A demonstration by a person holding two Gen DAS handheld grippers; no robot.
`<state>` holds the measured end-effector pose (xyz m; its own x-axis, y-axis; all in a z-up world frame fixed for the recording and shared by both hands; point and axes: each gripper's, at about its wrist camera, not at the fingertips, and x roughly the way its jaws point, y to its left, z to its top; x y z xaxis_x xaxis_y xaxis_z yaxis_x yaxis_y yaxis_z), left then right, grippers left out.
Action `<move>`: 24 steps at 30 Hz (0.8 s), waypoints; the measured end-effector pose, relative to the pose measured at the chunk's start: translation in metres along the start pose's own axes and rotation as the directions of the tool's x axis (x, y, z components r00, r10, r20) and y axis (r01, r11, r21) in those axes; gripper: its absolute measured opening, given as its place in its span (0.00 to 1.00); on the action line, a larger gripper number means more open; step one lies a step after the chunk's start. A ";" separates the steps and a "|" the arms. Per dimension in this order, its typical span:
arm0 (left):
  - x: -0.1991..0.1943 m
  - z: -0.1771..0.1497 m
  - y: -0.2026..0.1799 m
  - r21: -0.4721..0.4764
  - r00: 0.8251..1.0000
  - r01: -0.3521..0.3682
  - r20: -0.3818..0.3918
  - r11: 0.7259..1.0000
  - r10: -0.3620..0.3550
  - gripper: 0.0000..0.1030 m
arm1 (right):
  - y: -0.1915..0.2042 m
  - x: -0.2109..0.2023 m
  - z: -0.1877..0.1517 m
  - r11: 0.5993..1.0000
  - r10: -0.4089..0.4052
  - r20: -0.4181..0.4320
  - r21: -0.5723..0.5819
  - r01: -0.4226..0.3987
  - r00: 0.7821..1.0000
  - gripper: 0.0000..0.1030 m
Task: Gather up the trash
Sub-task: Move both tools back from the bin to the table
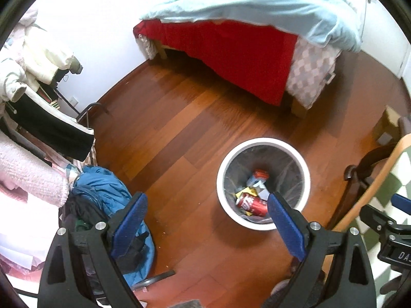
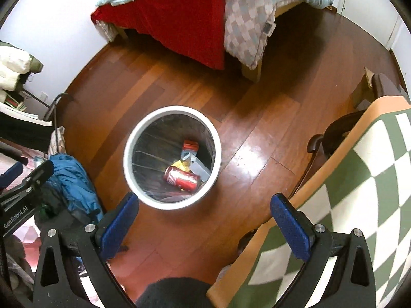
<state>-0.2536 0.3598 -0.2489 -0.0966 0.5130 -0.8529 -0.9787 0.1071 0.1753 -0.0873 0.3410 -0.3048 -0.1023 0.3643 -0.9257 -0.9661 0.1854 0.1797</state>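
Nearest my lens, at the bottom of the left wrist view, my left gripper [image 1: 206, 220] has its blue-padded fingers spread wide with nothing between them. My right gripper [image 2: 204, 220] is the same in the right wrist view: fingers wide apart, empty, hanging above the reddish wooden floor [image 2: 257, 138].

The trash I can see is already inside the round white plastic bin with a dark liner [image 2: 133, 138], which stands on the floor at the centre of the right wrist view and at lower right of centre in the left wrist view [image 1: 221, 169]. At the bottom lies a red drink can [image 2: 182, 178] on its side, beside a yellow crumpled wrapper [image 2: 181, 164], a grey-white carton [image 2: 197, 166] and a second red-topped container [image 2: 190, 145]. I judge these light and easy to shift. The can is thin, smooth metal, so it would dent under a hard squeeze and could roll; I would grip it across its middle. The wrapper is soft and would crush flat.

No loose trash shows on the open floor. The desk with a green-and-white checked cover [image 2: 359, 179] fills the lower right, a heap of blue clothing [image 2: 72, 177] sits at lower left, and the bed with red sheet and pale blue quilt [image 2: 185, 20] runs along the top.
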 end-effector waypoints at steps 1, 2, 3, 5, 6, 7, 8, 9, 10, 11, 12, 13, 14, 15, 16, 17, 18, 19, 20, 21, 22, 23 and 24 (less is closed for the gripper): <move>-0.007 -0.001 0.001 -0.003 1.000 0.011 0.006 1.000 -0.011 0.92 | 0.000 -0.008 -0.002 1.000 0.011 0.009 -0.002 -0.011 1.000 1.00; -0.016 -0.002 0.002 -0.004 1.000 0.026 0.013 1.000 -0.026 0.92 | 0.001 -0.021 -0.005 1.000 0.022 0.021 -0.003 -0.022 1.000 1.00; -0.024 -0.004 0.002 -0.002 0.999 0.036 0.021 0.999 -0.036 0.92 | 0.001 -0.028 -0.007 1.000 0.028 0.027 -0.006 -0.027 0.999 1.00; -0.040 -0.007 0.003 0.001 0.998 0.053 0.037 0.999 -0.053 0.92 | 0.002 -0.047 -0.013 0.999 0.048 0.045 -0.008 -0.047 0.998 1.00; -0.049 -0.008 0.003 0.001 0.997 0.064 0.045 0.998 -0.064 0.92 | 0.001 -0.057 -0.016 0.998 0.055 0.054 -0.010 -0.054 0.997 1.00; -0.058 -0.010 0.003 0.000 0.996 0.075 0.053 0.997 -0.075 0.92 | 0.002 -0.064 -0.019 0.998 0.060 0.060 -0.013 -0.060 0.996 1.00; -0.066 -0.011 0.003 -0.003 0.995 0.084 0.061 0.996 -0.084 0.92 | 0.001 -0.074 -0.022 0.998 0.068 0.069 -0.016 -0.067 0.995 1.00; -0.076 -0.013 0.004 -0.007 0.993 0.096 0.070 0.995 -0.096 0.92 | 0.001 -0.083 -0.026 0.997 0.076 0.078 -0.018 -0.075 0.994 1.00; -0.085 -0.015 0.005 -0.010 0.991 0.109 0.078 0.994 -0.108 0.92 | 0.000 -0.092 -0.029 0.996 0.084 0.085 -0.018 -0.082 0.993 1.00; -0.093 -0.017 0.005 -0.012 0.989 0.121 0.088 0.993 -0.119 0.92 | -0.001 -0.102 -0.033 0.996 0.092 0.093 -0.019 -0.091 0.991 1.00; -0.103 -0.019 0.005 -0.012 0.986 0.131 0.101 0.991 -0.129 0.92 | -0.003 -0.113 -0.037 0.994 0.106 0.104 -0.020 -0.105 0.989 1.00; -0.113 -0.020 0.004 -0.008 0.985 0.137 0.111 0.991 -0.135 0.92 | -0.003 -0.126 -0.041 0.993 0.116 0.116 -0.024 -0.114 0.987 1.00; -0.120 -0.021 0.003 -0.007 0.984 0.138 0.117 0.990 -0.136 0.92 | -0.004 -0.134 -0.043 0.992 0.124 0.124 -0.028 -0.121 0.985 1.00; -0.129 -0.022 0.003 -0.014 0.982 0.148 0.123 0.989 -0.145 0.92 | -0.005 -0.145 -0.047 0.990 0.141 0.136 -0.030 -0.138 0.981 1.00; -0.136 -0.023 0.002 -0.017 0.979 0.163 0.131 0.987 -0.159 0.92 | -0.006 -0.157 -0.051 0.988 0.154 0.148 -0.036 -0.151 0.977 1.00; -0.143 -0.023 0.000 -0.017 0.975 0.175 0.141 0.984 -0.171 0.92 | -0.007 -0.166 -0.054 0.986 0.164 0.159 -0.041 -0.159 0.974 1.00; -0.150 -0.023 -0.003 -0.016 0.974 0.178 0.146 0.984 -0.174 0.92 | -0.008 -0.176 -0.057 0.984 0.178 0.170 -0.042 -0.173 0.969 1.00; -0.155 -0.023 -0.008 -0.010 0.972 0.185 0.151 0.983 -0.182 0.92 | -0.009 -0.185 -0.060 0.981 0.196 0.180 -0.039 -0.192 0.964 1.00; -0.160 -0.024 -0.014 -0.001 0.968 0.199 0.156 0.980 -0.196 0.92 | -0.015 -0.197 -0.065 0.975 0.224 0.194 -0.030 -0.222 0.955 1.00; -0.165 -0.025 -0.023 0.013 0.962 0.218 0.164 0.976 -0.217 0.92 | -0.020 -0.208 -0.069 0.970 0.243 0.206 -0.020 -0.244 0.948 1.00; -0.170 -0.026 -0.032 0.026 0.957 0.232 0.170 0.972 -0.234 0.92 | -0.024 -0.215 -0.071 0.966 0.253 0.214 -0.010 -0.257 0.944 1.00; -0.173 -0.027 -0.042 0.037 0.954 0.245 0.172 0.969 -0.247 0.92 | -0.034 -0.226 -0.076 0.961 0.267 0.227 0.014 -0.277 0.937 1.00; -0.176 -0.029 -0.054 0.056 0.948 0.261 0.171 0.964 -0.267 0.92 | -0.044 -0.235 -0.081 0.957 0.275 0.237 0.030 -0.290 0.932 1.00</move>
<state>-0.1890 0.2394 -0.1227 0.2009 0.6036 -0.7716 -0.9582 0.2847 -0.0268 -0.0402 0.1731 -0.1219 -0.3046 0.6068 -0.7342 -0.8873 0.0995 0.4504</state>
